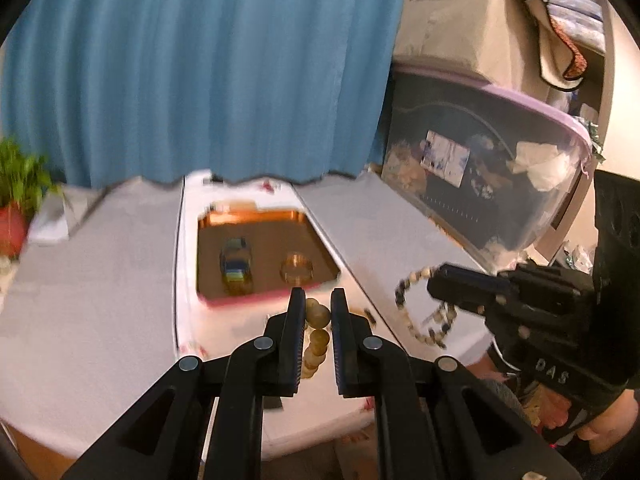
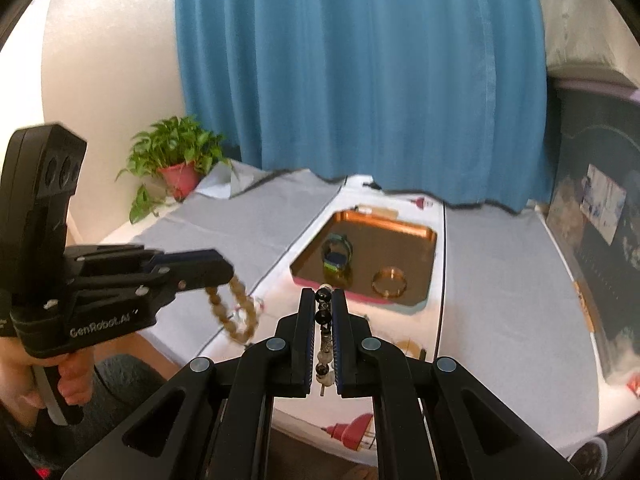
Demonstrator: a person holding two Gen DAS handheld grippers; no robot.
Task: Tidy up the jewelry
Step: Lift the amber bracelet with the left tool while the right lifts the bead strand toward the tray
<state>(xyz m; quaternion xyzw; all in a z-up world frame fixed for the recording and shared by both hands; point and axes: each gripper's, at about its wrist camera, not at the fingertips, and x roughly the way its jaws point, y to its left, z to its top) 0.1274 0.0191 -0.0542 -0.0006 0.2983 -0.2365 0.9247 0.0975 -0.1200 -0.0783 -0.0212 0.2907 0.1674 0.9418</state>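
My left gripper (image 1: 318, 300) is shut on a bracelet of large amber-brown beads (image 1: 316, 332), which hangs as a loop (image 2: 236, 312) in the right wrist view. My right gripper (image 2: 324, 300) is shut on a bracelet of black and white beads (image 2: 323, 320); its loop (image 1: 424, 308) dangles below the gripper in the left wrist view. Both are held above the table, short of a copper tray (image 2: 424, 256) (image 1: 256, 216). In the tray lie a blue-green banded bracelet (image 2: 338, 258) (image 1: 236, 266) and a gold bangle (image 2: 390, 282) (image 1: 297, 268).
The table has a grey cloth (image 1: 100, 272) with a white runner (image 2: 432, 320) under the tray. A blue curtain (image 2: 360, 80) hangs behind. A potted plant (image 2: 176, 160) stands at the far left, a clear storage bin (image 1: 500, 176) at the right. A person's hands grip both handles.
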